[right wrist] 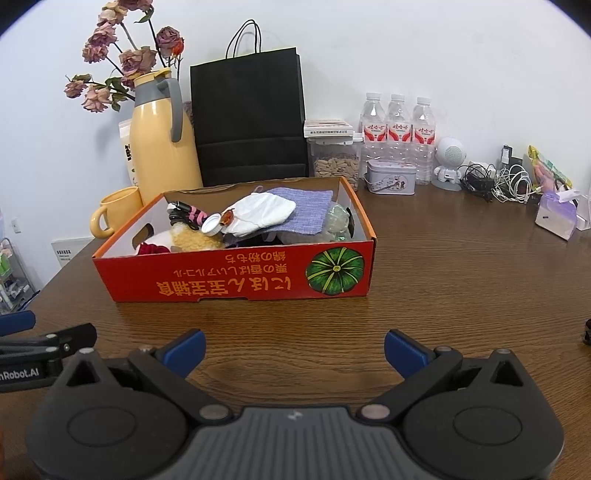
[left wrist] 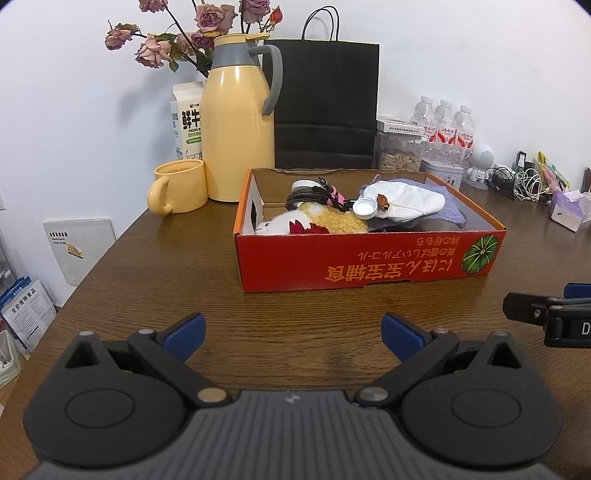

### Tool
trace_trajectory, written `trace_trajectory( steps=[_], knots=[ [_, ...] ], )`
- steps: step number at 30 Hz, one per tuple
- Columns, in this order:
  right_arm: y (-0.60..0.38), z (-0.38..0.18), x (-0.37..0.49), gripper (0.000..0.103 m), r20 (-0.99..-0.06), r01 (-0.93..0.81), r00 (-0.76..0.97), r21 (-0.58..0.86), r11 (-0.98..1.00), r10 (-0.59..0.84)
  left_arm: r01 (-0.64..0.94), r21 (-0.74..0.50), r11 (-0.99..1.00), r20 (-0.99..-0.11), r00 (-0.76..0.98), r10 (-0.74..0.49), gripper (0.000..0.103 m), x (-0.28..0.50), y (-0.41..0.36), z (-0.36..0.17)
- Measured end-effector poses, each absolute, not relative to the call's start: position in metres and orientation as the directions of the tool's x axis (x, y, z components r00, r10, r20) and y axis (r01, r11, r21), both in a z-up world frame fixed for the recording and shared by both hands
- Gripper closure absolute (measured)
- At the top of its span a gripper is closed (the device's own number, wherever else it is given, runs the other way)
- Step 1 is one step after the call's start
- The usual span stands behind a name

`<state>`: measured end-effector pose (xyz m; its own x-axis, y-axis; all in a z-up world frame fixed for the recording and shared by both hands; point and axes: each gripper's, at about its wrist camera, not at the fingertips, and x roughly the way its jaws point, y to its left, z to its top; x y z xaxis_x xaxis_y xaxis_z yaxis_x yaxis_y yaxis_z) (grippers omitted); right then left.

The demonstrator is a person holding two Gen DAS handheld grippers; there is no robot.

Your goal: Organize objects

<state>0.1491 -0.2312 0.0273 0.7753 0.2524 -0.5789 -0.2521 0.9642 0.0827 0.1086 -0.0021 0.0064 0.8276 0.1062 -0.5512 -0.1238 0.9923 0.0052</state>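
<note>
A red cardboard box (left wrist: 369, 264) (right wrist: 236, 275) stands on the brown wooden table (left wrist: 166, 266) (right wrist: 461, 277). It holds a white cloth (left wrist: 410, 203) (right wrist: 264, 212), a purple cloth (right wrist: 303, 212), a white jar lid (left wrist: 365, 207) (right wrist: 212, 224), a plush toy (left wrist: 332, 221) (right wrist: 192, 238) and a black cable (left wrist: 308, 195). My left gripper (left wrist: 293, 334) is open and empty, above the table in front of the box. My right gripper (right wrist: 293, 349) is open and empty, in front of the box's right end. Each gripper shows at the edge of the other's view.
Behind the box stand a yellow thermos (left wrist: 238, 122) (right wrist: 162, 140), a yellow mug (left wrist: 179, 188) (right wrist: 116, 212), a milk carton (left wrist: 188, 118), dried roses (left wrist: 192, 33), a black paper bag (left wrist: 325, 103) (right wrist: 249, 114), a seed jar (right wrist: 334, 158), a tin (right wrist: 391, 177), three water bottles (right wrist: 397, 125), a white speaker (right wrist: 448, 158), cables (right wrist: 506, 182) and a tissue pack (right wrist: 557, 216).
</note>
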Motion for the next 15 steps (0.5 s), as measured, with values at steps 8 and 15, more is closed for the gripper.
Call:
trace_trajectory(
  steps=[8,15],
  knots=[
    [-0.2311,0.0266,0.1493,0.000,-0.580,-0.252,0.774,0.085,0.964,0.254,-0.124,0.006,0.992,-0.549,0.829,0.106,0.000,0.1085,-0.0020,0.0066],
    [-0.2310,0.0242,0.1497,0.000,-0.583,-0.251,0.772,0.086,0.964,0.253,-0.123,0.005,0.992,-0.527,0.843,0.107,0.000,0.1046,-0.0029,0.0083]
  ],
)
